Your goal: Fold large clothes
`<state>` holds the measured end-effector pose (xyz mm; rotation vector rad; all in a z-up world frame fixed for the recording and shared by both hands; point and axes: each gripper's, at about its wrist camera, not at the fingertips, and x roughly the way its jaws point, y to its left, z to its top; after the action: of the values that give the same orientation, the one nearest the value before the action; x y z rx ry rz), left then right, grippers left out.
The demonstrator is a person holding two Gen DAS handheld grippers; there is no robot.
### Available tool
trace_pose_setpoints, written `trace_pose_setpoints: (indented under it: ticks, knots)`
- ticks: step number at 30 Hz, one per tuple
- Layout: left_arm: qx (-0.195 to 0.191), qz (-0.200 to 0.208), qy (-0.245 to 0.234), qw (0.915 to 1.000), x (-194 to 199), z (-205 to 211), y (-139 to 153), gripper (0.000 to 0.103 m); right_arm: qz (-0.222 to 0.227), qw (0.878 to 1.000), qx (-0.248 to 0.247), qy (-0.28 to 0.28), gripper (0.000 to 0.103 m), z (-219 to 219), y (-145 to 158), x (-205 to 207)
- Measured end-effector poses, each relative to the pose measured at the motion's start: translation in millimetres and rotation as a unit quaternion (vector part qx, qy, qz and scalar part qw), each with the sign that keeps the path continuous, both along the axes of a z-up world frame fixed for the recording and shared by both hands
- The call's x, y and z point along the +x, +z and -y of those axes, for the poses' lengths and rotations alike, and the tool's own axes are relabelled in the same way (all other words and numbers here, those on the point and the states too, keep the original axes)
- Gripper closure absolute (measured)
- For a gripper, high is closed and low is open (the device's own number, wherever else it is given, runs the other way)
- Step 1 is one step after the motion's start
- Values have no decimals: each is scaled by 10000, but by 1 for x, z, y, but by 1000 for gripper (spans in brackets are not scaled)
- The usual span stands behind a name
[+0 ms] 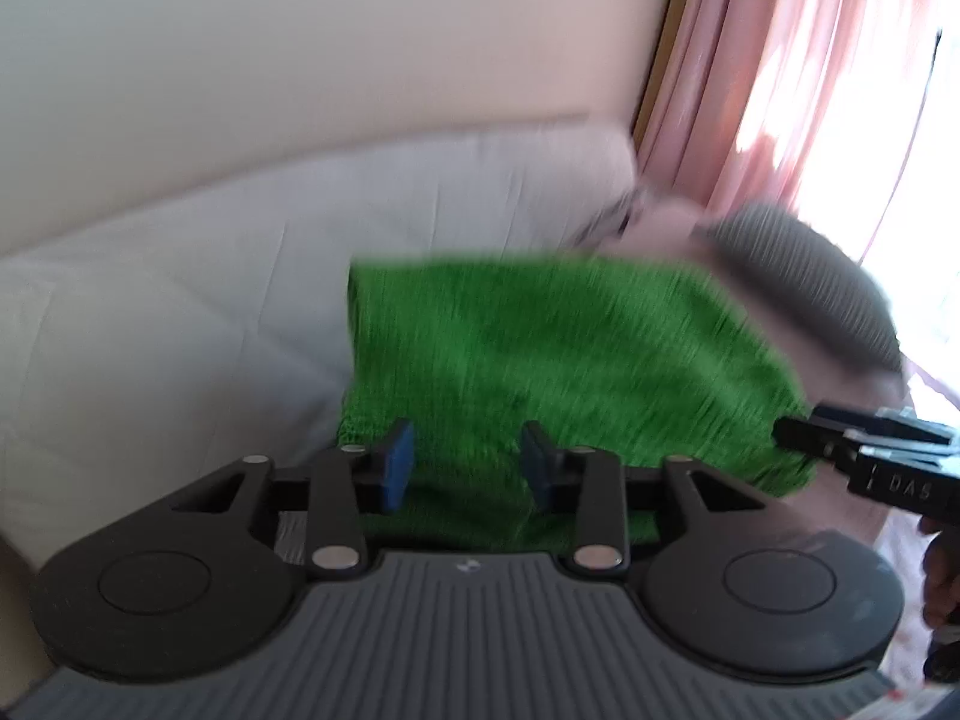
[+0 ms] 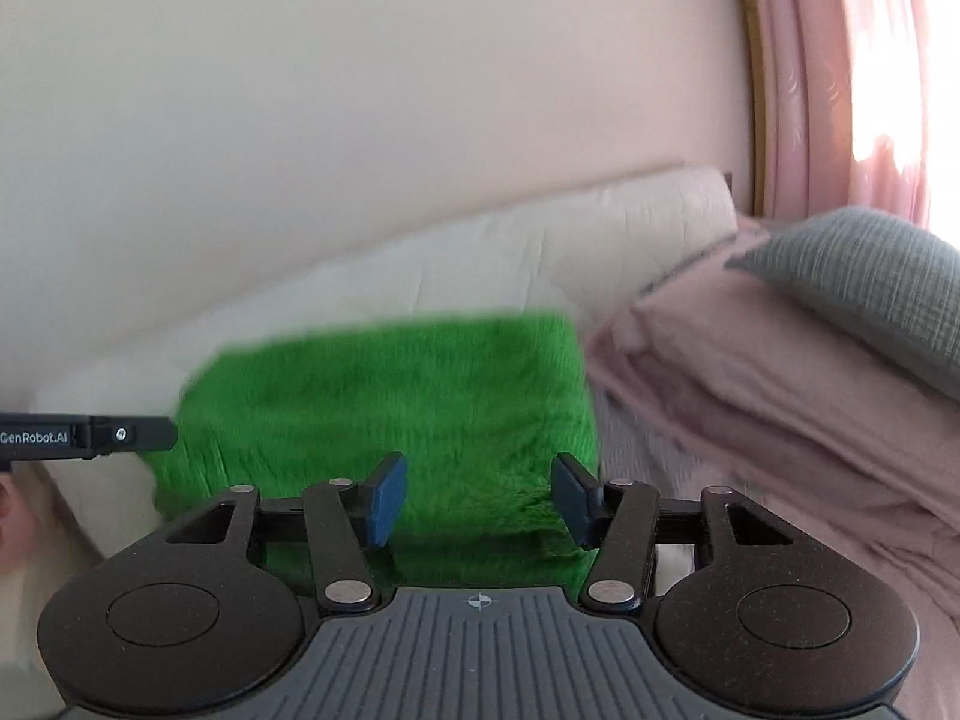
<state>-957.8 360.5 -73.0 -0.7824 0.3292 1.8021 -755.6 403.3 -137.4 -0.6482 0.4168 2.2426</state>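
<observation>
A: Where is the garment sitting?

B: The green knitted garment is lying folded into a rough rectangle on the white bed, and I am taking it as the landmark. Beyond it the pale wall is rising. To its right the pink bedding is lying bunched, just beside the garment's right edge, with a grey pillow resting on top of that. Farther right, past the pillow, a pink curtain is hanging with daylight coming through.

A: And the left gripper?

B: The left gripper is hovering at the garment's near edge, its blue pads standing apart with green knit showing between them. The jaws are standing open at a moderate width, holding nothing.

A: The right one?

B: The right gripper is hovering at the near edge too, toward the garment's right corner. Its jaws are spread a little wider and are gripping nothing; the fabric is lying below and beyond the pads. Whether either gripper is touching the cloth, I cannot tell, since both views are blurring.

A: Are they seeing each other?

B: Yes. In the left wrist view the right gripper is showing at the garment's right side; in the right wrist view the left gripper is poking in at the garment's left side. A bit of a hand is showing below the right gripper.
</observation>
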Motion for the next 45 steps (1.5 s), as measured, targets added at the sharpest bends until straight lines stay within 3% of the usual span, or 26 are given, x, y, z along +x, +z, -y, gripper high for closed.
trace_pose_setpoints:
  ticks: [4,10,14,22,32,37,45]
  knots:
    - [-10,176,172,9997,-4,0,-12,66,155,9999,-35,5,52,-6,-9,-7]
    - [-269,-241,296,9989,17,13,13,61,-69,9992,-342,-181,51,10,17,7]
    - [-397,-328,357,9980,38,36,34,42,-114,9976,-655,-182,42,32,37,21]
    - [-511,-585,454,9959,84,83,81,16,-183,9951,-970,-36,34,81,78,54]
    - [-297,-678,594,9955,144,144,113,1,-73,9979,-627,126,33,141,116,104]
    - [-215,-830,674,9940,171,170,120,1,254,9987,-429,70,33,164,120,123]
    - [-218,-656,850,9940,195,204,126,1,614,9977,-190,226,33,196,119,143]
